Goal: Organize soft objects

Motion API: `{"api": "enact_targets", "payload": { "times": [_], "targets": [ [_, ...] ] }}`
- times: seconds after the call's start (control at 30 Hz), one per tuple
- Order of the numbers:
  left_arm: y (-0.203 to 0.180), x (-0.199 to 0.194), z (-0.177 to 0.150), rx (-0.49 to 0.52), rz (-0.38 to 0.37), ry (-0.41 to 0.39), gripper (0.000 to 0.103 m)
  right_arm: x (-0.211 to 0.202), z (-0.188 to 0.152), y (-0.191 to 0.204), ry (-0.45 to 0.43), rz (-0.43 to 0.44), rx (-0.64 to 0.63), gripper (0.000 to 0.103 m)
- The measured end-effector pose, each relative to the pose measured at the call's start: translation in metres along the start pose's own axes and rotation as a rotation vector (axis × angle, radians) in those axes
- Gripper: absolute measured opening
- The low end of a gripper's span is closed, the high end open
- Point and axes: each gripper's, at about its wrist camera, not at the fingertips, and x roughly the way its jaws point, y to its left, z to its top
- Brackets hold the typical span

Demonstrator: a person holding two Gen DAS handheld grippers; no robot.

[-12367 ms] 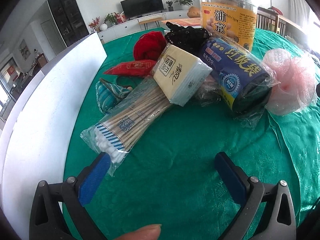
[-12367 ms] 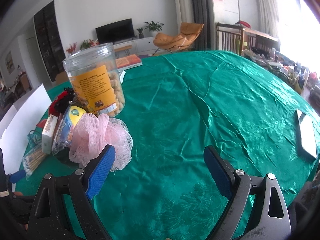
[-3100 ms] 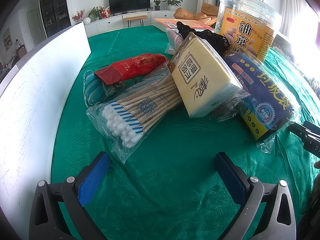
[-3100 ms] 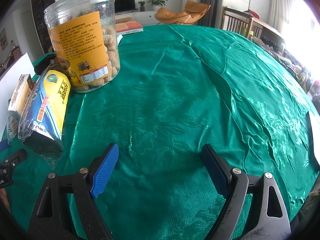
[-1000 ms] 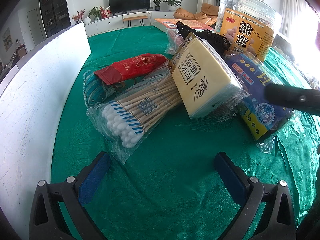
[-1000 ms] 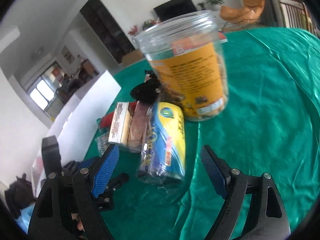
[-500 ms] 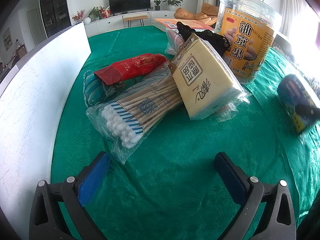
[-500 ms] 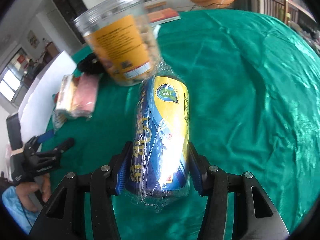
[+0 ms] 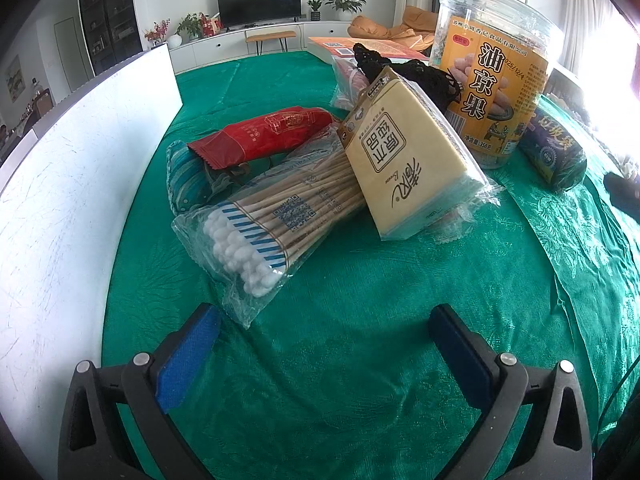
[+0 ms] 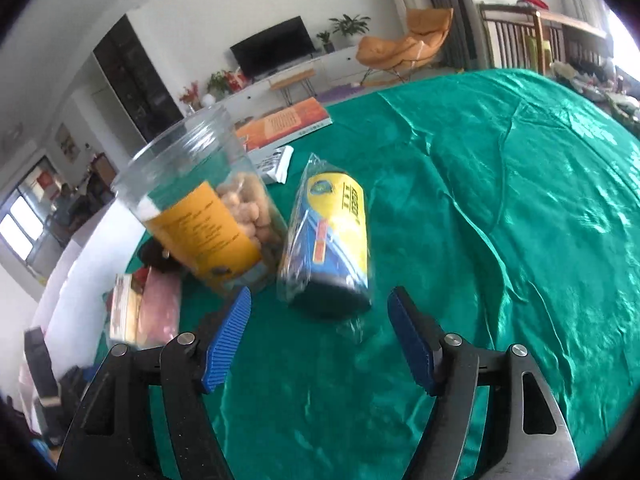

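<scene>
The blue and yellow wrapped roll (image 10: 332, 240) is found lying on its side on the green-clothed surface (image 10: 520, 240), just right of the clear snack jar (image 10: 200, 216) and apart from the pile to the left. It is judged to have been set there to separate it from the mixed heap. The right gripper (image 10: 320, 332) is held low and level just on the near side of the roll, its fingers (image 10: 228, 328) spread wide with nothing between them; no contact with the roll is seen.

In the left wrist view, the remaining heap is noted: a tissue pack (image 9: 412, 160) leaning on a bag of cotton swabs (image 9: 280, 216), a red packet (image 9: 268, 132) over a striped pouch (image 9: 188, 176), and a black mesh item (image 9: 420, 76) at the far side. A white board (image 9: 60, 200) stands along the left edge. The left gripper (image 9: 320, 344) is held low at the near side of the heap, fingers (image 9: 188, 356) parted and empty, pointed towards the swabs.
</scene>
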Motion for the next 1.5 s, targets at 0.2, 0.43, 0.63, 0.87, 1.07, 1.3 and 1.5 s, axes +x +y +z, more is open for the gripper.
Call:
{"api": "enact_targets", "payload": {
  "times": [0.2, 0.43, 0.63, 0.87, 1.07, 1.3, 1.5],
  "targets": [
    [0.004, -0.001, 0.011, 0.014, -0.032, 0.116, 0.103, 0.008, -0.017, 0.006, 0.068, 0.0, -0.03, 0.074],
    [0.024, -0.038, 0.081, -0.001, -0.012, 0.095, 0.103, -0.003, -0.034, 0.0, 0.068, 0.012, -0.007, 0.074],
    [0.024, 0.03, 0.154, 0.212, 0.146, 0.261, 0.1, -0.001, -0.036, -0.003, 0.089, 0.032, 0.018, 0.074],
    [0.029, 0.09, 0.165, 0.19, -0.01, 0.374, 0.031, -0.003, -0.036, -0.007, 0.079, 0.028, 0.036, 0.074],
    [0.059, 0.071, 0.192, -0.018, -0.112, 0.26, 0.023, -0.017, -0.001, -0.018, 0.047, 0.096, 0.097, 0.074],
    [0.094, 0.043, 0.206, -0.175, -0.18, 0.187, 0.023, 0.078, 0.077, 0.004, 0.394, 0.005, -0.02, 0.078],
    [0.113, -0.018, 0.194, -0.183, -0.219, 0.096, 0.023, 0.081, 0.084, -0.009, 0.402, -0.068, 0.01, 0.052]
  ]
}}
